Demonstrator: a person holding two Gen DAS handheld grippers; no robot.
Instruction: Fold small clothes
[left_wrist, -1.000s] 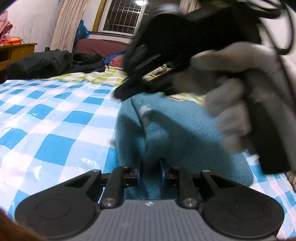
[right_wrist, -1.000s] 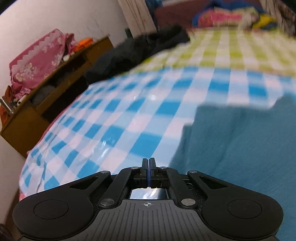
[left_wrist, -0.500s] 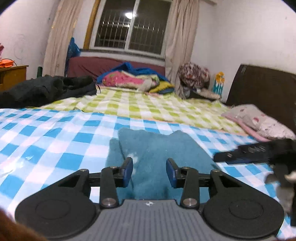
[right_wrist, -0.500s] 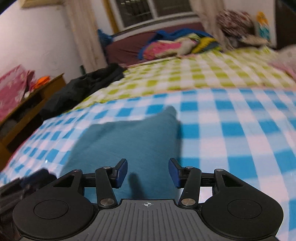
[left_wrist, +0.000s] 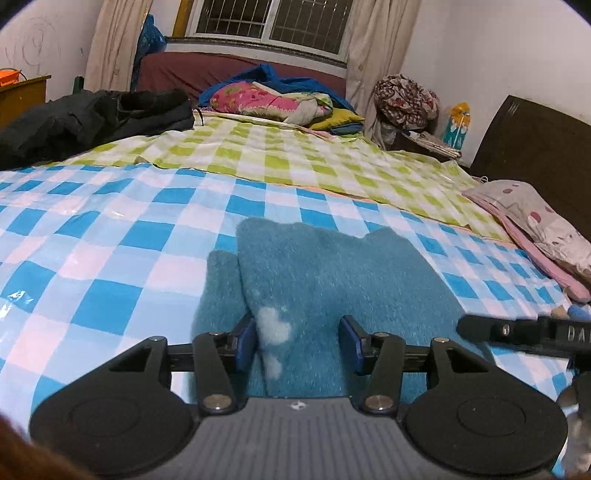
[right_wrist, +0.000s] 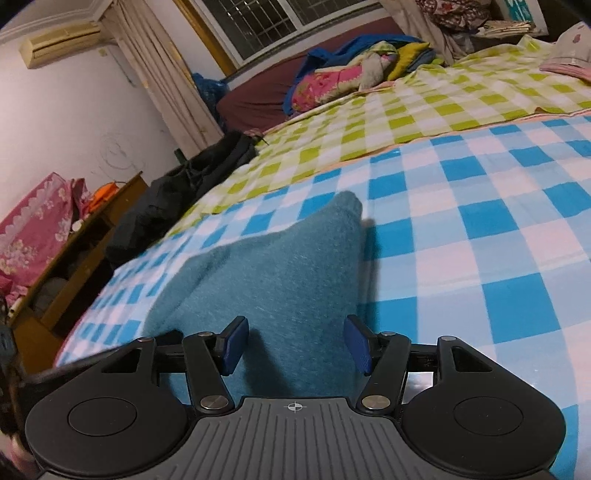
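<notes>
Left tool (left_wrist: 297, 343) released, level above teal garment (left_wrist: 332, 295). Right tool (right_wrist: 295, 345) released, rolled slightly, garment at 12 o'clock on bed (right_wrist: 480, 229).

We saw bare blue-checked sheet (left_wrist: 110, 258) left of the teal garment (left_wrist: 332, 280); black clothes (left_wrist: 92, 118) and a pillow (left_wrist: 535, 221) crowded its far edges.

Barred window (left_wrist: 273, 18) and curtains (left_wrist: 114, 40) behind the checkered bed (left_wrist: 110, 229)
</notes>
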